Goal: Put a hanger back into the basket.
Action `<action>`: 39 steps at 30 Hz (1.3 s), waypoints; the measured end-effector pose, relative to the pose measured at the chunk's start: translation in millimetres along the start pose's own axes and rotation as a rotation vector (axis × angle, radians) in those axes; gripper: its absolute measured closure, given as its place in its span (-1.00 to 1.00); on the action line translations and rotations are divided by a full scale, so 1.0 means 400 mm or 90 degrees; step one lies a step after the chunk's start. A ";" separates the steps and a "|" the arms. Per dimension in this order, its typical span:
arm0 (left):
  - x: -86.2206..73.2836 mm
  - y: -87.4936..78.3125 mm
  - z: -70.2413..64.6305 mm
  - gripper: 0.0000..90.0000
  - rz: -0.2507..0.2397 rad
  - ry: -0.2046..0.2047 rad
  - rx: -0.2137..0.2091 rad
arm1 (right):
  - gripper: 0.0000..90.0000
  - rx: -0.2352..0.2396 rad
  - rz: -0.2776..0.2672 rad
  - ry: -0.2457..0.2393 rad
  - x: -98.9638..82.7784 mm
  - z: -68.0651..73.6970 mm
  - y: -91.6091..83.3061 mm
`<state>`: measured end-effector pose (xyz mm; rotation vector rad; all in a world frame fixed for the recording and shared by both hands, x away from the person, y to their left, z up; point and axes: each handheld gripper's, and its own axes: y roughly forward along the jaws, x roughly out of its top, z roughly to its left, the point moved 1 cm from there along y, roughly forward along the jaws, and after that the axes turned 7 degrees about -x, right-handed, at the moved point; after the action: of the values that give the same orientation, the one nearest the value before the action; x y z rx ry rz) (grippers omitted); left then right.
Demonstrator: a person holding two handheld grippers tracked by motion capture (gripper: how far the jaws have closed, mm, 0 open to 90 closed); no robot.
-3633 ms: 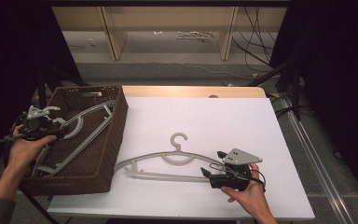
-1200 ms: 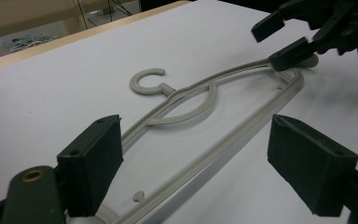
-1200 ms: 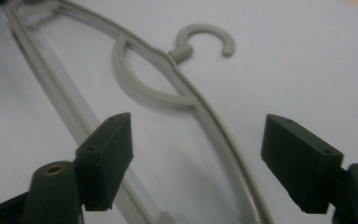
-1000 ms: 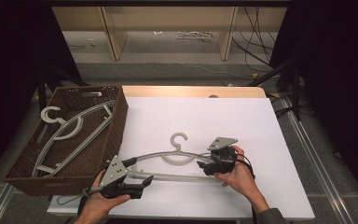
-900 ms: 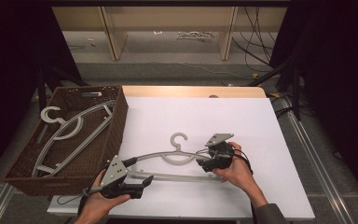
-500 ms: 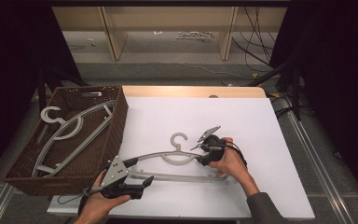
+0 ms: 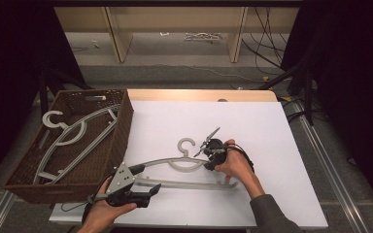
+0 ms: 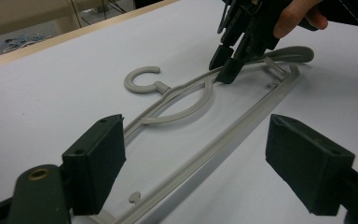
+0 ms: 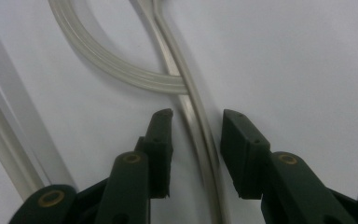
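A grey plastic hanger [image 7: 184,184] lies flat on the white table, hook pointing away from me. My right gripper [image 7: 208,164] points down at its upper arm just right of the hook. In the right gripper view the hanger [image 9: 189,100] runs between the jaws of the right gripper [image 9: 196,116]; they have just been closing, with a gap still on each side. My left gripper [image 7: 145,178] rests at the hanger's left end. Its jaws [image 8: 196,123] stand wide open around the hanger [image 8: 186,107], not touching it. The right gripper [image 8: 223,70] shows beyond.
A brown wicker basket [image 7: 121,131] stands at the table's left edge with another grey hanger [image 7: 73,136] lying in it. White table [image 7: 252,121] stretches behind and right of the hanger. Shelving and cables lie on the floor beyond.
The right hand slid left along the hanger toward the hook and tipped its gripper downward, jaws narrowing around the arm. Earlier, the left gripper came from the basket to the hanger's left end.
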<state>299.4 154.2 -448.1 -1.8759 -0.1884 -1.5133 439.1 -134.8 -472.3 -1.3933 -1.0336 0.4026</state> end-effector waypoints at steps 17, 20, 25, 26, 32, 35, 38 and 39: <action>0.001 0.006 -0.004 -0.53 0.003 -0.008 -0.014 | 0.72 -0.009 0.042 -0.075 0.029 0.023 -0.001; 0.002 0.014 -0.012 -0.53 0.011 -0.001 -0.024 | 0.75 -0.008 0.051 -0.083 0.033 0.025 -0.001; 0.014 0.031 -0.009 -0.50 0.016 0.024 -0.024 | 0.78 -0.015 0.047 -0.113 0.033 0.033 -0.003; 0.015 0.032 -0.009 -0.50 0.016 0.022 -0.023 | 0.79 -0.017 0.041 -0.126 0.032 0.034 -0.002; 0.037 0.051 0.009 -0.51 0.013 0.030 -0.023 | 0.82 -0.017 0.025 -0.164 0.024 0.035 -0.010; 0.056 0.080 0.022 -0.52 0.027 0.036 -0.024 | 0.82 -0.022 0.016 -0.175 0.022 0.034 -0.021; 0.076 0.117 0.026 -0.51 0.033 0.030 -0.021 | 0.82 -0.027 0.003 -0.182 0.020 0.032 -0.036; 0.088 0.135 0.028 -0.51 0.044 0.045 -0.017 | 0.82 -0.032 0.000 -0.182 0.019 0.033 -0.041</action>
<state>347.1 110.4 -440.2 -1.8278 -0.0715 -1.5386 427.5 -124.4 -456.3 -1.4061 -1.2830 0.5923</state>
